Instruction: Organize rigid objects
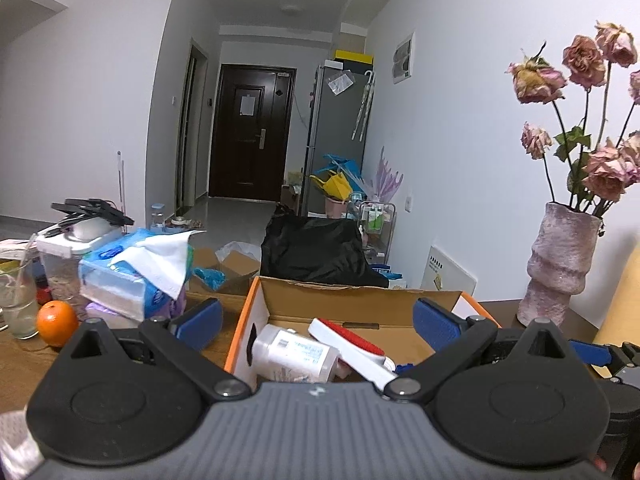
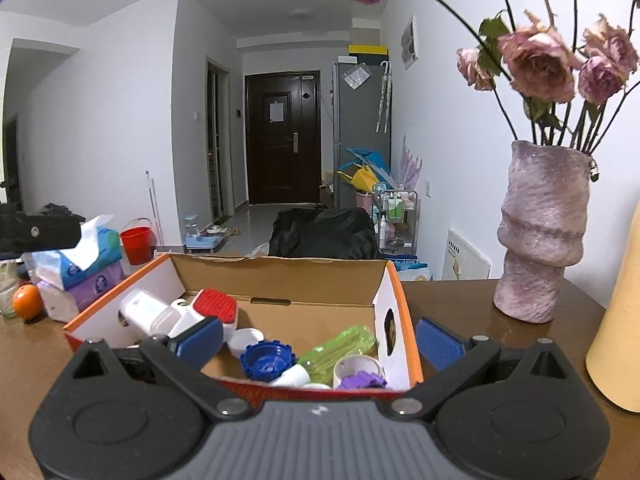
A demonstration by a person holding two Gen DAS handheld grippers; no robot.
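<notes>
An orange-edged cardboard box (image 1: 360,300) (image 2: 280,276) stands on the wooden table. Inside it lie a white bottle (image 1: 294,354) (image 2: 146,314), a white brush with a red pad (image 1: 348,340) (image 2: 212,306), a blue cap (image 2: 266,360), a green bottle (image 2: 340,350), a white lid (image 2: 245,339) and a purple piece (image 2: 362,380). My left gripper (image 1: 318,326) is open, its blue fingers spread over the box's near side, holding nothing. My right gripper (image 2: 318,338) is open too, its fingers (image 2: 438,342) straddling the box's right wall.
A pink vase (image 1: 560,268) (image 2: 540,236) of dried roses stands right of the box. Tissue packs (image 1: 132,276) (image 2: 80,268), an orange (image 1: 57,323) (image 2: 27,302), a glass (image 1: 18,304) and a plastic container (image 1: 68,256) crowd the left. A yellow object (image 2: 618,340) stands at the far right.
</notes>
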